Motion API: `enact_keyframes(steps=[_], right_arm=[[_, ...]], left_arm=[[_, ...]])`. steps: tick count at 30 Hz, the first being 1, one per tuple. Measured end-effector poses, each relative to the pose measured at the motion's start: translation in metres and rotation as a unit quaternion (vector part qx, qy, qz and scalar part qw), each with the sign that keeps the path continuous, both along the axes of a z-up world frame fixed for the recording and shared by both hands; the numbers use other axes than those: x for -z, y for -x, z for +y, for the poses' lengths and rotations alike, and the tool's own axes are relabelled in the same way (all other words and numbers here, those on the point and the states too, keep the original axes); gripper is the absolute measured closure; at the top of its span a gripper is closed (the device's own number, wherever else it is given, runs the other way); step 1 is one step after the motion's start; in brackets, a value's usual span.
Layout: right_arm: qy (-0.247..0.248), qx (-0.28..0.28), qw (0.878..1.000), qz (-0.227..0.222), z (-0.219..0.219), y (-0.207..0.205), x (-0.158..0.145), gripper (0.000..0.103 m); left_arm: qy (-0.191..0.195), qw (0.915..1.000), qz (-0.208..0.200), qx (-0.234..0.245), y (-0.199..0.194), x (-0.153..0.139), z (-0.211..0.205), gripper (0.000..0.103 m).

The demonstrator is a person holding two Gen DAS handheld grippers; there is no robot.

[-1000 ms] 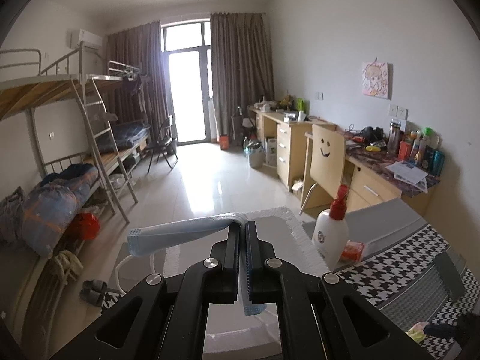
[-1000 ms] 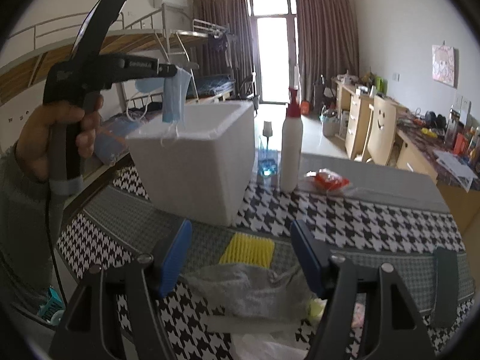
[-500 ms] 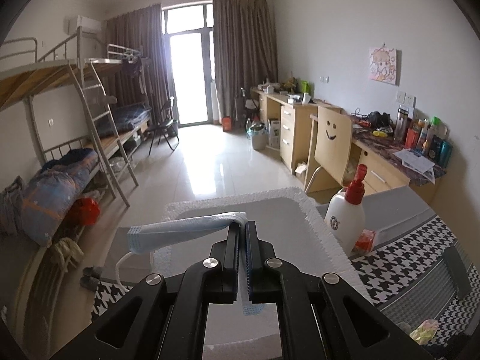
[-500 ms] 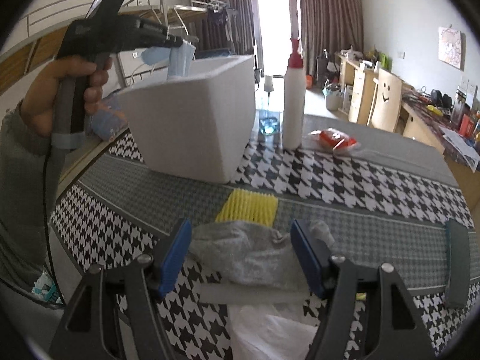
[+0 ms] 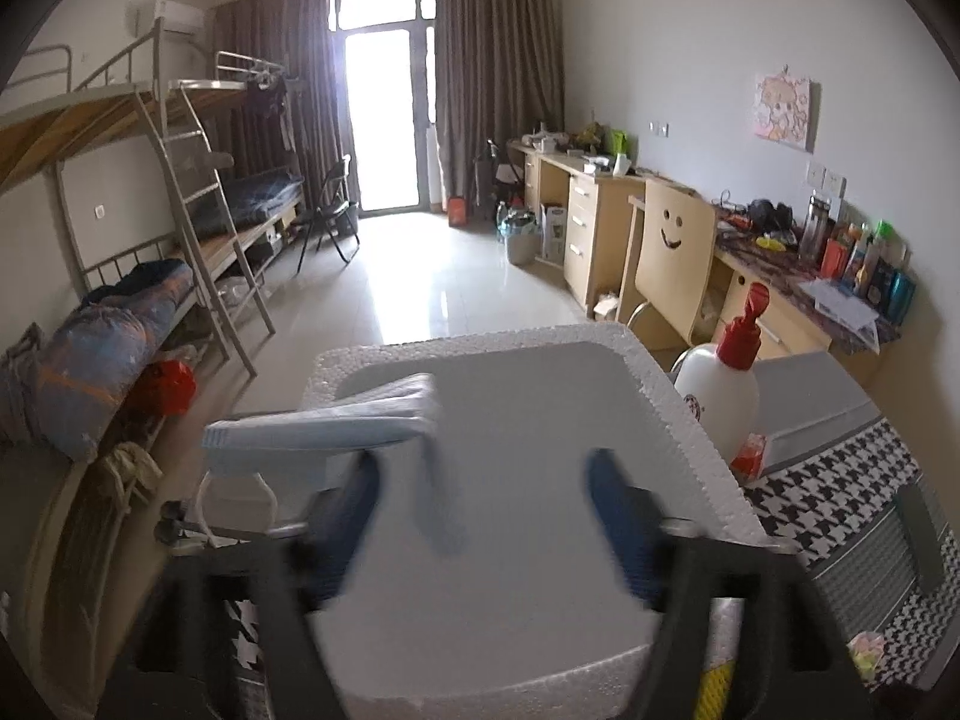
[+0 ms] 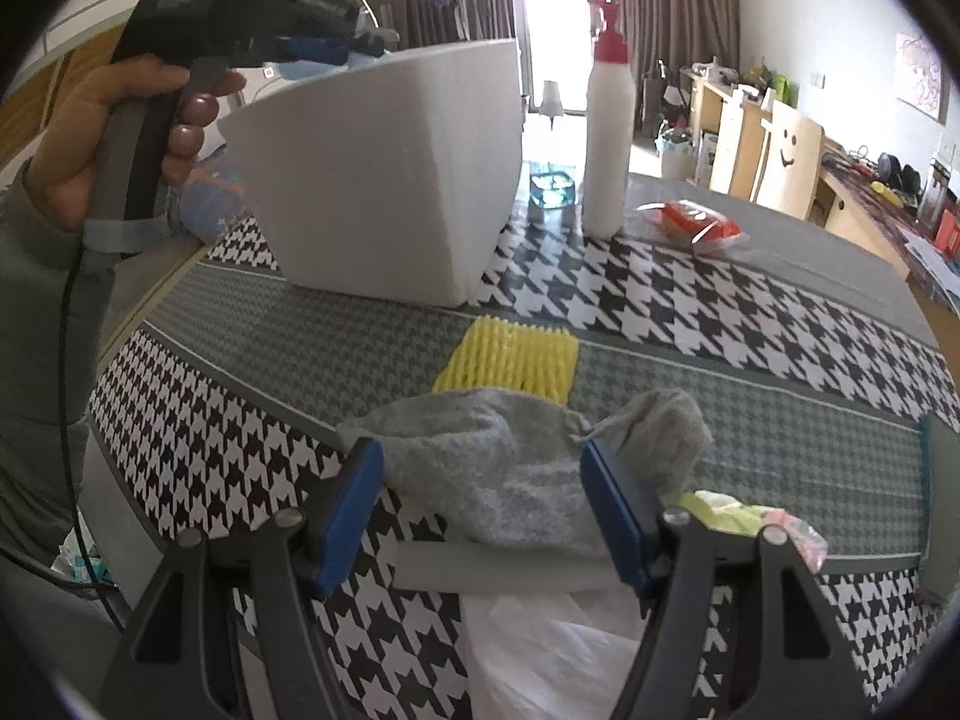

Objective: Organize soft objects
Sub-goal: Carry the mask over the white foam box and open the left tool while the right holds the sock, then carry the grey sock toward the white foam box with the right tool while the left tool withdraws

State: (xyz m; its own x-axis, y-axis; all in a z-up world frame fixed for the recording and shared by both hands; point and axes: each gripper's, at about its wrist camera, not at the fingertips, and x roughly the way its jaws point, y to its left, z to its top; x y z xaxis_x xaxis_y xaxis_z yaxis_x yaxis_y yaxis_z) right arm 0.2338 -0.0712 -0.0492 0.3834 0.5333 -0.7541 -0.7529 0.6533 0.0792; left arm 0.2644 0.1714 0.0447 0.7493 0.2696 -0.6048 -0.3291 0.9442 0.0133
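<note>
**Face mask being let go over the foam box, grey sock next in line**

Left wrist view: a pale blue face mask [image 5: 336, 426] hangs over the open top of a white foam box [image 5: 666, 396], one end draped across the box's left rim and its white ear loop dangling outside. The left hand-held gripper [image 5: 483, 516] is above the box with its jaws opening; the blue pads are blurred and stand apart, no longer pressing the mask, which sits between them. A white bottle with a red cap [image 5: 723, 396] stands just beside the box on the right. The step in hand appears to be dropping the mask into the box.

Right wrist view: the right hand-held gripper [image 6: 483, 516] has its jaws wide and holds nothing. A crumpled grey sock [image 6: 510, 468] lies on the houndstooth tabletop [image 6: 720, 324] between the pads, untouched as far as can be seen. A yellow ribbed foam piece [image 6: 510, 360] lies just behind the sock. The foam box stands further back, the left hand-held gripper over its rim.

The next move likely calls for the right jaws to close on the sock's bulk, then carry it to the box.
</note>
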Motion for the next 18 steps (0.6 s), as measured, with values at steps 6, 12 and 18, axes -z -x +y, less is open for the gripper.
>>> enact_keyframes(steps=[6,12,18], right_arm=[[0.008,0.001,1.000,0.008,0.004,-0.003,0.009,0.031],[0.015,0.001,1.000,0.021,0.009,-0.006,0.016,0.049],[0.022,-0.001,0.999,0.025,0.011,-0.006,0.020,0.079]], left_arm=[[-0.014,0.9998,-0.010,-0.002,0.007,-0.004,-0.002,0.002],[-0.030,0.9995,-0.013,0.005,0.009,-0.007,-0.008,0.001],[-0.031,0.9991,-0.025,0.012,0.015,-0.010,-0.011,0.001]])
